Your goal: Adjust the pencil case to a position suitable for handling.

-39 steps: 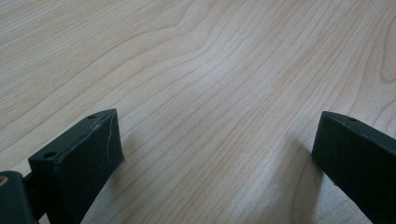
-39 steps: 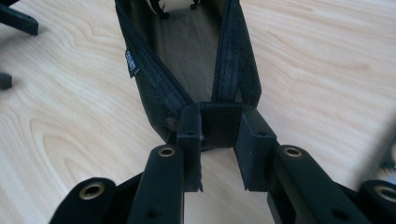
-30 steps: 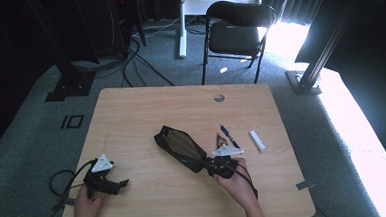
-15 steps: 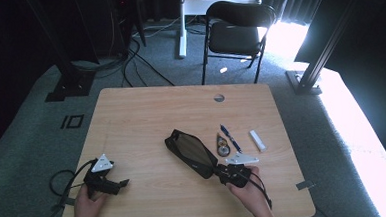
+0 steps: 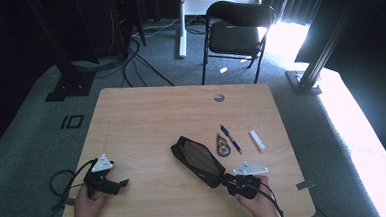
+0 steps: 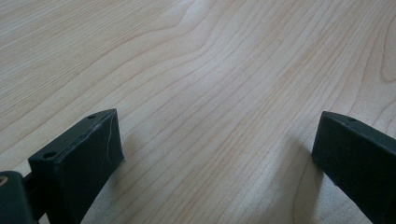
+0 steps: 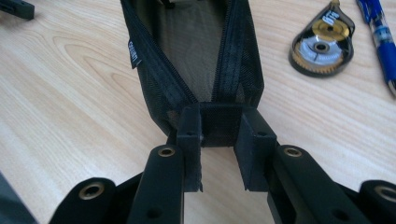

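Pinching the end of a black mesh pencil pouch (image 7: pixel 196 60), the right claw (image 7: pixel 219 135) has its pads pressed on the fabric just below the open zipper. The pouch (image 5: pixel 197 159) lies slantwise on the tabletop (image 5: pixel 146 121), its held end toward the front right corner, where the right claw (image 5: pixel 229 179) sits. Just beside the pouch, toward the right edge, lie a correction tape roller (image 5: pixel 223 146), a blue pen (image 5: pixel 230 138) and a white eraser (image 5: pixel 257 140). Near the front left corner the left claw (image 5: pixel 121 183) rests spread wide over bare wood.
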The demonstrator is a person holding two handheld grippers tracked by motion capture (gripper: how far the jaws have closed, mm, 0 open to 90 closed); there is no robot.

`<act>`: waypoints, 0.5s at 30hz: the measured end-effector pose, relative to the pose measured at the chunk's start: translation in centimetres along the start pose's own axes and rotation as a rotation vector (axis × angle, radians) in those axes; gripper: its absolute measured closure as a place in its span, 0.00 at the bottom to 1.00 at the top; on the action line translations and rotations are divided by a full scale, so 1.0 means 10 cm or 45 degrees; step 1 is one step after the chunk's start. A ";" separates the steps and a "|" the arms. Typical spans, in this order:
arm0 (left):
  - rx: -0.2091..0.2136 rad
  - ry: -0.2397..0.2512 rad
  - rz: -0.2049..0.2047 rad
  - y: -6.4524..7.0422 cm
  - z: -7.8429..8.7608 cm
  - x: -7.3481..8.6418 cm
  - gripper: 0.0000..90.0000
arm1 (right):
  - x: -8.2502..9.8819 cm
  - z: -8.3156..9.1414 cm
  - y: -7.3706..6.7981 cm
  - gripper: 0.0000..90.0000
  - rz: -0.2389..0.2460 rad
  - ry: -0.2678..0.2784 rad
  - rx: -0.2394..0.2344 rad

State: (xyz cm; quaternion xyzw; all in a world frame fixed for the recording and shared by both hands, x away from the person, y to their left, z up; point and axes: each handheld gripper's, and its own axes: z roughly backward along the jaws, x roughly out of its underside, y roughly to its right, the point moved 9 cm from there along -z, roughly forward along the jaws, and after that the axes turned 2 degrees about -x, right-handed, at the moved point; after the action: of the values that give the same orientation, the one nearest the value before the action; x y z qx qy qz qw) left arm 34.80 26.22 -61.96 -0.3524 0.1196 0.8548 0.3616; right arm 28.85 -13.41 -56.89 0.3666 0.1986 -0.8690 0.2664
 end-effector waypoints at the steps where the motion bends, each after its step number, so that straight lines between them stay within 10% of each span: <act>1: 0.000 0.000 0.000 0.00 0.00 0.00 0.02 | 0.01 0.01 0.00 0.81 -0.006 0.002 -0.001; 15: -0.001 0.000 -0.001 0.00 0.00 0.00 0.02 | 0.17 0.23 0.07 0.81 -0.028 -0.003 0.001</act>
State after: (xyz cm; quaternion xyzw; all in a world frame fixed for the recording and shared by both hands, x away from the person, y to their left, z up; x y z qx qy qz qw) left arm 34.81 26.22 -61.96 -0.3525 0.1193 0.8548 0.3618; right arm 27.08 -15.73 -56.79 0.3633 0.2019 -0.8725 0.2569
